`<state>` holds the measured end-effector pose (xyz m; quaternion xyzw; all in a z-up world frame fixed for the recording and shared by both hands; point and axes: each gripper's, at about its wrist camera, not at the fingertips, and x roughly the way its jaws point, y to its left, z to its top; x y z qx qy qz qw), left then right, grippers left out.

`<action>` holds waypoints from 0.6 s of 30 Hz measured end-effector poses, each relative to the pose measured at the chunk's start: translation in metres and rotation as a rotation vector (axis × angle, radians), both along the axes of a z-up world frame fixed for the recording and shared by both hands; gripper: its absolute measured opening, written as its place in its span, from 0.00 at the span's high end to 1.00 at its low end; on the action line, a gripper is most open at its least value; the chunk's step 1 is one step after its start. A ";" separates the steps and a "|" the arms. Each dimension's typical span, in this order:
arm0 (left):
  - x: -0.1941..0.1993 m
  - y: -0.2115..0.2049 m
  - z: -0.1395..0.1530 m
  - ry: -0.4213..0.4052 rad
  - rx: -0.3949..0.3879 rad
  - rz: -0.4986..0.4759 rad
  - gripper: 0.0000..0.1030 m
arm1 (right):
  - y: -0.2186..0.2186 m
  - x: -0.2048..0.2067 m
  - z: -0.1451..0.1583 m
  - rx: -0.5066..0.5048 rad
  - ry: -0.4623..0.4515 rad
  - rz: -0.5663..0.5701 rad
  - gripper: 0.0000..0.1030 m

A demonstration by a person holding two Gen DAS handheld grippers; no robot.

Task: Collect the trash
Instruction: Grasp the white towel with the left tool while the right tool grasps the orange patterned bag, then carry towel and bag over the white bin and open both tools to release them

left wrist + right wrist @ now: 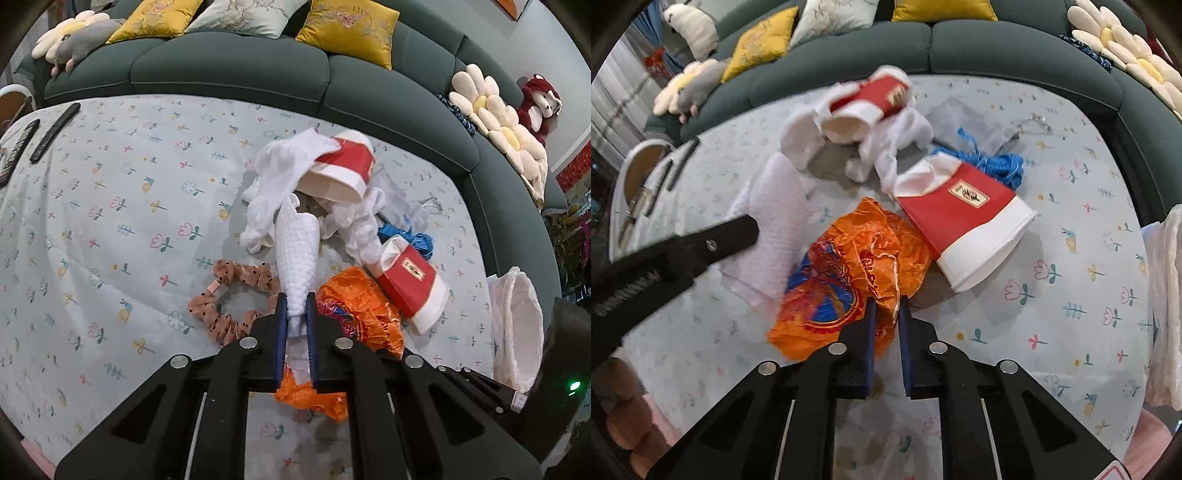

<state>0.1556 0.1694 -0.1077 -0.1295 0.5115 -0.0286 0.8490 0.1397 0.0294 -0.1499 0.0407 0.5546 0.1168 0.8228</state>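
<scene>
My left gripper (pixel 296 300) is shut on a white quilted paper towel (pixel 297 254) and holds it above the floral cloth; the towel also shows in the right wrist view (pixel 772 218). My right gripper (pixel 885 303) is shut on the edge of an orange plastic wrapper (pixel 849 273), also in the left wrist view (pixel 362 306). A crushed red-and-white paper cup (pixel 967 218) lies beside the wrapper. A second red-and-white cup (pixel 343 166) lies on crumpled white tissues (pixel 273 184) farther back. A white plastic bag (pixel 517 325) sits at the right edge.
A brown dotted scrunchie (pixel 232 299) lies left of the left gripper. Blue cord (pixel 417 236) and a grey pouch (pixel 967 122) lie behind the cups. Black bars (pixel 55 133) lie at the far left. A dark green sofa (pixel 229 70) with cushions borders the cloth.
</scene>
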 end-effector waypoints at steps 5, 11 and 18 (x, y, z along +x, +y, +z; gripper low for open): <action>-0.015 -0.013 0.025 -0.040 -0.008 0.002 0.91 | -0.014 -0.016 0.038 0.050 -0.075 -0.009 0.90; -0.028 -0.047 0.067 -0.125 0.017 -0.051 0.91 | -0.045 -0.036 0.090 0.064 -0.194 -0.043 0.90; -0.041 -0.102 0.116 -0.234 0.047 -0.146 0.91 | -0.100 -0.056 0.131 0.090 -0.298 -0.137 0.90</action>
